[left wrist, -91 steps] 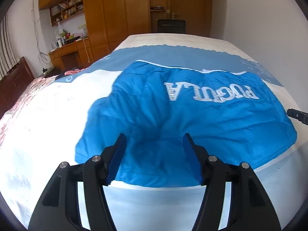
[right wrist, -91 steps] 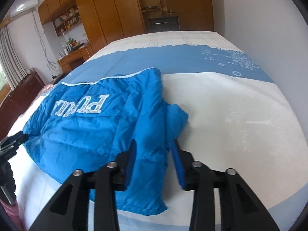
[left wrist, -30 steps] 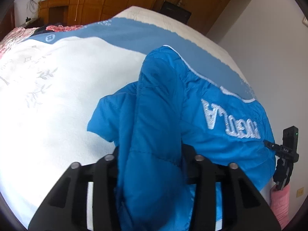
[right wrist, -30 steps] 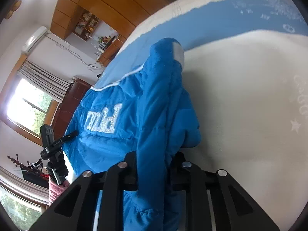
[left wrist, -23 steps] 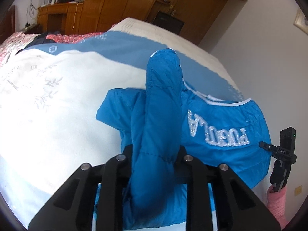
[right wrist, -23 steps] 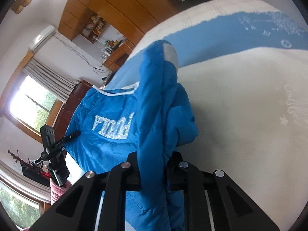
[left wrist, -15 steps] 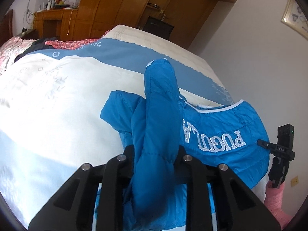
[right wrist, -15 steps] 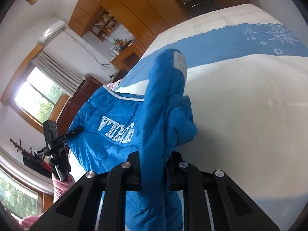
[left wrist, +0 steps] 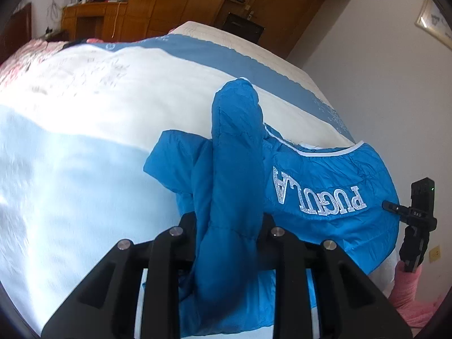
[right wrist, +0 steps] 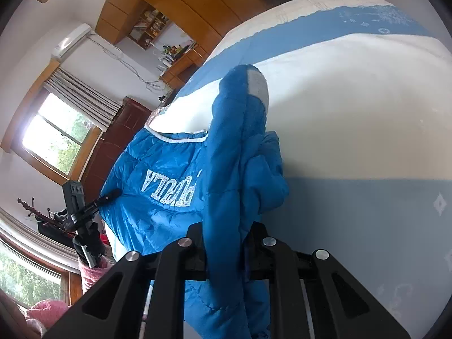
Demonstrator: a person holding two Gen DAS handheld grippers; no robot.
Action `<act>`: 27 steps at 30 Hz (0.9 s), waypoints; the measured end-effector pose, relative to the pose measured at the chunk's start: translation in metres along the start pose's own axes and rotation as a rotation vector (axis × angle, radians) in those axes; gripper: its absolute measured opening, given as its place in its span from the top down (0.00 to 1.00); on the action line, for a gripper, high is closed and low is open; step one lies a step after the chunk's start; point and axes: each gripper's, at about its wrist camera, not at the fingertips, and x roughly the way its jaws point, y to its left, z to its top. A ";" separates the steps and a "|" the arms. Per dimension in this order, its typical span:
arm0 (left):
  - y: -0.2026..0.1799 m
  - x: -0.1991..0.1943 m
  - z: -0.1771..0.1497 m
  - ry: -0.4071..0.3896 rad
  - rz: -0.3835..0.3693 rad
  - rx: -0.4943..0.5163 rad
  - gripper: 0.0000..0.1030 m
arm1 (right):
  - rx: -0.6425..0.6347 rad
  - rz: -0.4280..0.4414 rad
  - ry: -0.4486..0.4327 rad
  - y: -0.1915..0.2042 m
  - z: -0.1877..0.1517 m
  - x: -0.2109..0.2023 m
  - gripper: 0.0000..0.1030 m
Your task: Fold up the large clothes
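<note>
A blue padded jacket with silver lettering lies on the bed, bunched between my two grippers. In the left wrist view my left gripper pinches a raised fold of the jacket that stands up as a tall ridge; its jaws are opening slightly with the fabric still pressed between them. In the right wrist view my right gripper is shut on another raised fold of the jacket. Each view shows the other gripper at the jacket's far edge: the right gripper and the left gripper. The fingertips are hidden by fabric.
The bed's white and blue cover spreads wide to the left, and wide to the right in the right wrist view. A wooden wardrobe and desk stand behind the bed. A white wall runs along one side, a window along the other.
Three seconds ago both grippers stood open over the flat jacket; now each is shut on a lifted fold. Over the last second both hands carried the jacket across the bed and slightly up.
</note>
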 end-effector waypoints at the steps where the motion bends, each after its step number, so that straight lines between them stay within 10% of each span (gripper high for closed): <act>1: 0.002 0.001 -0.001 -0.003 0.000 0.001 0.77 | 0.003 -0.008 0.001 -0.001 -0.001 0.001 0.85; 17: 0.025 0.059 -0.021 -0.005 0.129 0.033 0.50 | 0.115 -0.030 0.016 -0.055 -0.013 0.060 0.75; 27: 0.017 0.031 -0.031 -0.033 0.171 0.019 0.44 | 0.038 -0.108 -0.033 -0.050 -0.028 0.036 0.56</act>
